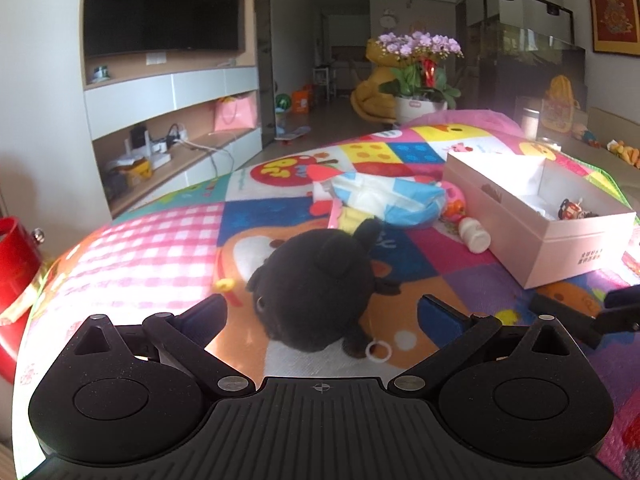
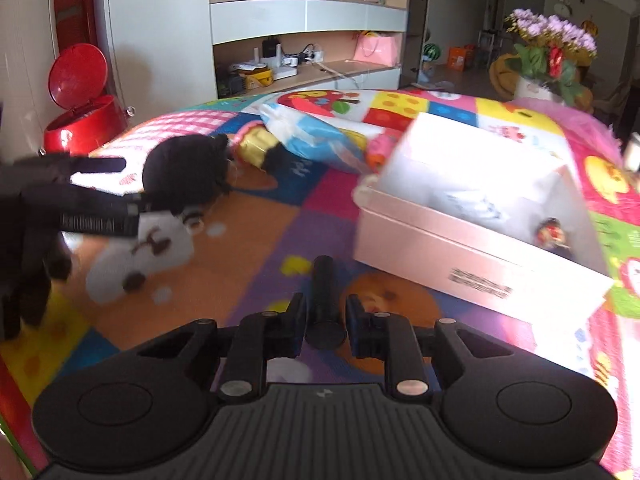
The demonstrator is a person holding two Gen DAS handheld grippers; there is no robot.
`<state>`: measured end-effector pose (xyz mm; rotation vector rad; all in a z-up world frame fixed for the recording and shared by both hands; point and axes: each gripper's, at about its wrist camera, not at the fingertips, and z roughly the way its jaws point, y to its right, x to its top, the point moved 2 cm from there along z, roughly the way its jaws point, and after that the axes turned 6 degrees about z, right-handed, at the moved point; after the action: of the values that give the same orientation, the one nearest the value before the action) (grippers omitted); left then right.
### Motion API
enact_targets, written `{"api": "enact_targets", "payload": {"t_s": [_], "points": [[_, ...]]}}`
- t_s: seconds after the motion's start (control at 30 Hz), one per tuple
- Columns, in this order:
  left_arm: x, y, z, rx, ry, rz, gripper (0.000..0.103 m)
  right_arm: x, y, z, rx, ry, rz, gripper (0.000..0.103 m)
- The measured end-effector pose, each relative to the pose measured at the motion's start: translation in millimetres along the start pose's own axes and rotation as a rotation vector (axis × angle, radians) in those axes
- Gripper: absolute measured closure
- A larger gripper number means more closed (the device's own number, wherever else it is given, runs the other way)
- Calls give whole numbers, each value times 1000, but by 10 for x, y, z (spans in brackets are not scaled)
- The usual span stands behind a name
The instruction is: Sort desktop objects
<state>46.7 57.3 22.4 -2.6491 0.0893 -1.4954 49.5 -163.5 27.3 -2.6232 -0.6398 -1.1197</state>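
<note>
Black cylinder sits clamped between the pads of the right gripper, which tilts down over the patchwork mat, just in front of the pink box. Left gripper angles down too, jaws spread wide either side of the black plush toy without touching it. Farther back lie a white bottle and a blue-white bag

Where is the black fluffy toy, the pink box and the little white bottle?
black plush toy [image 1: 316, 280]: left wrist view, middle of its round body.
pink box [image 1: 560, 248]: left wrist view, its near side wall.
white bottle [image 1: 475, 235]: left wrist view, middle of its side, lying beside the box.
</note>
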Motion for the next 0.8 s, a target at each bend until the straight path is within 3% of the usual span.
{"api": "enact_targets", "payload": {"t_s": [0.07,0.1,0.17,0.2,0.23,0.37,0.5,0.6,0.8], "points": [[26,20,18,-4,-1,-4,0,-106,98,-62,-69,26,-16,80],[38,25,33,4,1,4,0,-145,148,-70,-106,32,-14,73],[64,22,76,32,3,25,0,-208,256,-77,-168,45,2,55],[78,5,103,45,4,32,0,-236,301,-84,-186,52,20,40],[91,-11,135,55,4,39,0,-261,346,-97,-196,60,45,29],[117,-93,372,44,-39,81,0,-352,471,-151,-171,88,136,13],[157,30,360,-117,-11,88,0,-425,517,-127,-163,91,178,8],[152,277,168,-223,62,162,0,-472,541,-85,-166,77,192,8],[61,649,-235,-525,92,270,0,-491,566,-78,-157,76,214,2]]}}
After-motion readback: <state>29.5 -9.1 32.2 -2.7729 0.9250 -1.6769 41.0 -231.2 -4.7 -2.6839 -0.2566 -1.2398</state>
